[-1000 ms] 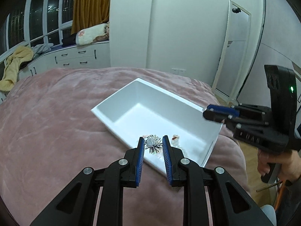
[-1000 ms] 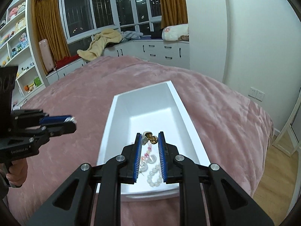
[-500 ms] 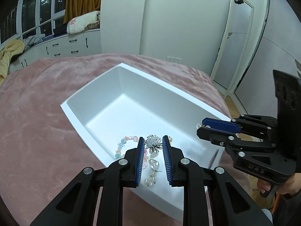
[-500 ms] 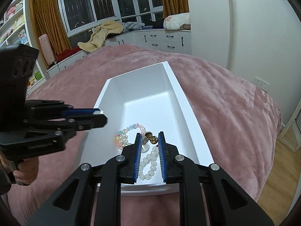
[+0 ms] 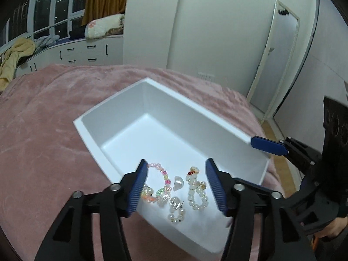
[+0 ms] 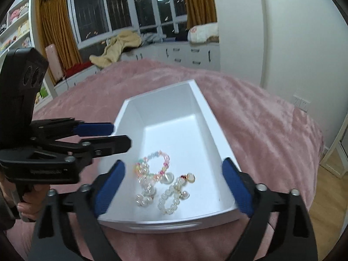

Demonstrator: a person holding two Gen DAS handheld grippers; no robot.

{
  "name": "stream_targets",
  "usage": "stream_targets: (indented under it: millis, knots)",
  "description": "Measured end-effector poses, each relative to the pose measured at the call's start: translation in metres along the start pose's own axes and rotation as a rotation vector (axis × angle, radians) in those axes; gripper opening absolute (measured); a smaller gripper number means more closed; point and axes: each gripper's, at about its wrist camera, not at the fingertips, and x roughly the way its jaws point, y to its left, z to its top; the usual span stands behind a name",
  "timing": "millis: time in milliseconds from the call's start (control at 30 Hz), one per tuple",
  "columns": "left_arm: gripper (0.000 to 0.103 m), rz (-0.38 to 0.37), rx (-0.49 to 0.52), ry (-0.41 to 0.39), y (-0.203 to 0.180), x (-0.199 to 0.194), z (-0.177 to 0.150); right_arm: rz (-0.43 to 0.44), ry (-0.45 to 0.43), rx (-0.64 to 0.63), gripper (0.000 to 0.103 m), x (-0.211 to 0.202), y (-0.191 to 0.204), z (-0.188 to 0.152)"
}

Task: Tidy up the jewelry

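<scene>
- Sitting on the pink bed (image 5: 43, 143), the white box (image 5: 121, 100) has soft blanket on every side of it.
- The far half of the box floor is bare and white.
- The left tool (image 5: 176, 184) has just been opening; its blue pads stand wide apart above the near end of the box, pinching nothing.
- Under it lie a colorful bead bracelet (image 5: 162, 177), a shiny shell piece (image 5: 178, 182) and a white pearl bracelet (image 5: 196, 192), close together but not touching the pads.
- The right tool (image 6: 174, 187) has just been opening too; its pads stand near the box's two long walls, gripping nothing.
</scene>
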Motion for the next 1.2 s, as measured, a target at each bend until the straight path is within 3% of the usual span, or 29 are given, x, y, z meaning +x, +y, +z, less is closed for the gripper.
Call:
stream_targets:
  millis: [67,167,333,700,967,1200]
  knots:
    - [0.084,0.002,-0.011,-0.037,0.003,-0.021,0.002,-0.01,-0.025,0.018,0.098,-0.013,0.004,0.005]
    - [0.091,0.034,-0.015,-0.062,0.006,-0.056,0.003,-0.063,-0.024,0.053,0.098,-0.033,0.016,0.015]
    - [0.091,0.105,-0.002,-0.066,0.007,-0.105,-0.003,-0.13,0.027,0.065,0.098,-0.068,0.046,0.03]
    - [0.092,0.22,-0.004,-0.055,0.003,-0.191,-0.044,-0.199,0.002,0.055,0.098,-0.152,0.107,0.032]
    - [0.092,0.239,-0.011,-0.038,-0.009,-0.232,-0.084,-0.213,0.047,0.097,0.098,-0.163,0.128,0.002]
    - [0.092,0.247,0.002,-0.033,-0.013,-0.235,-0.093,-0.231,0.071,0.105,0.098,-0.163,0.136,-0.013]
